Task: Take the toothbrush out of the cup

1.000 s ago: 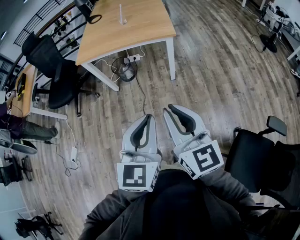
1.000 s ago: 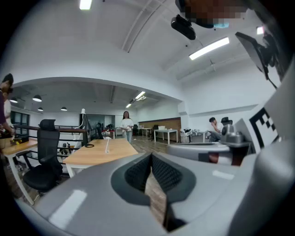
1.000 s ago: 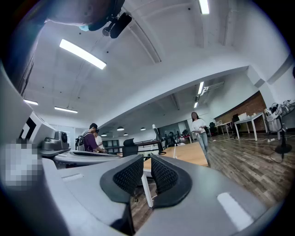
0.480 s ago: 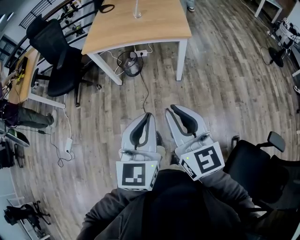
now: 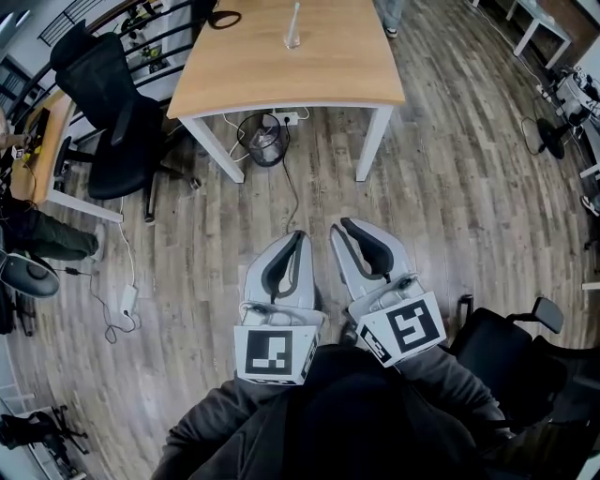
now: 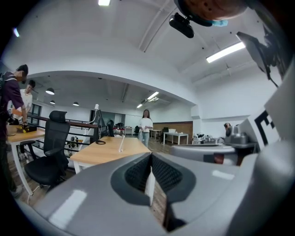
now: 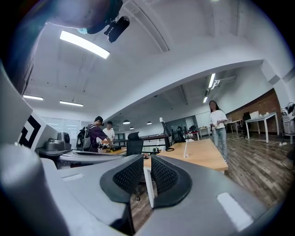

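Wood floor (image 5: 450,187) below: left gripper (image 5: 299,235) closed, right gripper (image 5: 337,226) slightly ajar, both level.

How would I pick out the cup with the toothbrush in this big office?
Find the light wooden table with white legs, straight ahead. Near the middle of its far side stands a small clear cup with a white toothbrush poking up from it. Its one neighbour, a black ring towards the far left corner, is dark and flat.

Table (image 5: 272,75) top pale matt wood; floor (image 5: 450,187) grey-brown planks, faint sheen; left gripper (image 5: 299,236) and right gripper (image 5: 337,225) shells smooth grey plastic, pads (image 7: 123,177) black, dimpled, matt.
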`<state>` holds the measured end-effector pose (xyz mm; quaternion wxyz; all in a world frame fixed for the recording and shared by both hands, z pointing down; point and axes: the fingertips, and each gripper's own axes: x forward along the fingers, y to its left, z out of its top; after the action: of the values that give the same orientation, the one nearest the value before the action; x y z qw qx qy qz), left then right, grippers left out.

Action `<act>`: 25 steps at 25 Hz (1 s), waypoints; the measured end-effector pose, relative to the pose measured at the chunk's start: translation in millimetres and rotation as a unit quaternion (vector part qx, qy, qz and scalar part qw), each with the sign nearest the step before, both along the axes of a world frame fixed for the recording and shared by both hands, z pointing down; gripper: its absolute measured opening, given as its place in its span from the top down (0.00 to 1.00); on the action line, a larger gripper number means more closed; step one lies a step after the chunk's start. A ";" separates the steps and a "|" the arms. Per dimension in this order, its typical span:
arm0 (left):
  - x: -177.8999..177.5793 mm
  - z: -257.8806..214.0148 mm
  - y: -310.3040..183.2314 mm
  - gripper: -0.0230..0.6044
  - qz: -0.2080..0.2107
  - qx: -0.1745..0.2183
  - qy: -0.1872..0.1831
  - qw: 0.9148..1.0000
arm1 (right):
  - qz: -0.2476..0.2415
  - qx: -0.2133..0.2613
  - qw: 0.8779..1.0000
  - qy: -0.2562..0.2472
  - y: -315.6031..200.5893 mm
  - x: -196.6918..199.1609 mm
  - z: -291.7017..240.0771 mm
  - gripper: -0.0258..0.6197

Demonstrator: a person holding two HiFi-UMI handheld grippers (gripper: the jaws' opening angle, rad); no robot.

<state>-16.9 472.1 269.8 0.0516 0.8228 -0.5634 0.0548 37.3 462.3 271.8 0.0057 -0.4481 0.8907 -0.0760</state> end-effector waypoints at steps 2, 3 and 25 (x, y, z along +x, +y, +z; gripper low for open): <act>-12.0 -2.6 -17.0 0.95 -0.004 -0.002 0.005 1.000 | -0.003 0.003 1.000 0.002 -17.5 -12.0 -3.8 0.88; -17.8 -3.5 -25.1 0.95 -0.006 -0.004 0.008 1.000 | -0.005 0.004 1.000 0.004 -26.0 -18.3 -5.2 0.88; -53.8 -8.2 -104.8 0.95 0.034 0.011 0.022 0.999 | 0.041 0.012 0.999 0.030 -95.5 -48.1 -11.4 0.87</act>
<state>-70.7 367.3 261.7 0.0533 0.8429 -0.5345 0.0326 -10.8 366.8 260.4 -0.0129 -0.4862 0.8722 -0.0514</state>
